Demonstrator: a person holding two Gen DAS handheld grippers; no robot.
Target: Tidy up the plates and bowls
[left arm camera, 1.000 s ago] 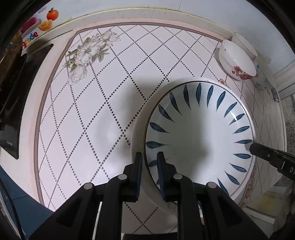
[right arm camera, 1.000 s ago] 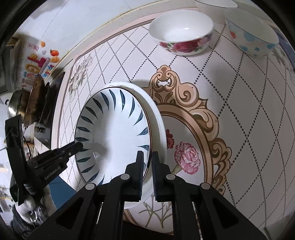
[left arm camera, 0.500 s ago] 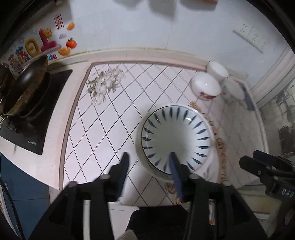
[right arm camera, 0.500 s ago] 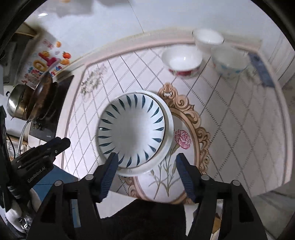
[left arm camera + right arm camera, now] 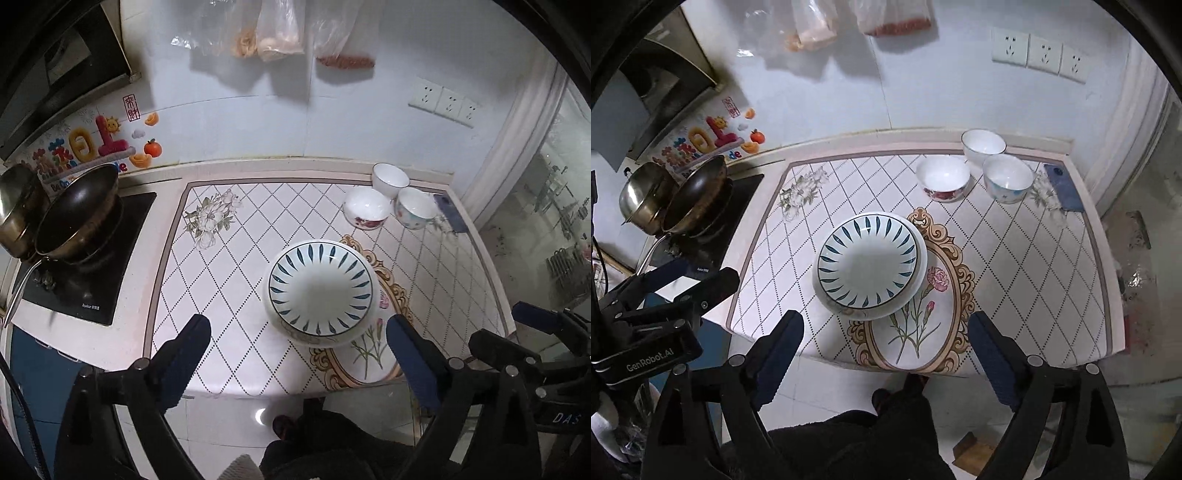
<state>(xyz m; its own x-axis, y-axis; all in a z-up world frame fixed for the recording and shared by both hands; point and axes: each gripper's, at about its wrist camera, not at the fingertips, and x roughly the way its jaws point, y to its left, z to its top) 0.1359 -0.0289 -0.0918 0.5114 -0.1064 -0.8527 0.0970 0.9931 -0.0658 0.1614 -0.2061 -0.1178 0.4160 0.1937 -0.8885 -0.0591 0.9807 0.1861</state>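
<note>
A plate with blue leaf marks [image 5: 320, 291] [image 5: 867, 262] lies stacked on a larger white plate [image 5: 373, 301] [image 5: 918, 288] in the middle of the tiled counter. Three bowls stand at the back right: a rose-patterned bowl [image 5: 366, 212] [image 5: 943, 177], a plain white bowl [image 5: 390, 180] [image 5: 983, 144] and a blue-dotted bowl [image 5: 415, 212] [image 5: 1008, 177]. My left gripper [image 5: 298, 325] hangs high above the counter's front edge, its jaws opening wide with nothing between them. My right gripper [image 5: 885, 321] hangs likewise, jaws opening and empty. Neither touches the plates.
A wok [image 5: 77, 218] and a steel pot [image 5: 14, 210] sit on a black hob [image 5: 92, 284] at the left. A dark phone [image 5: 448, 212] lies at the counter's back right corner. Bags hang on the wall. The person's dark clothing [image 5: 886, 435] shows below the counter edge.
Both grippers, shut on the blue-leaf plate's rim a second ago, have opened and let go, then risen up and back from the counter. The plate stays on the white plate.
</note>
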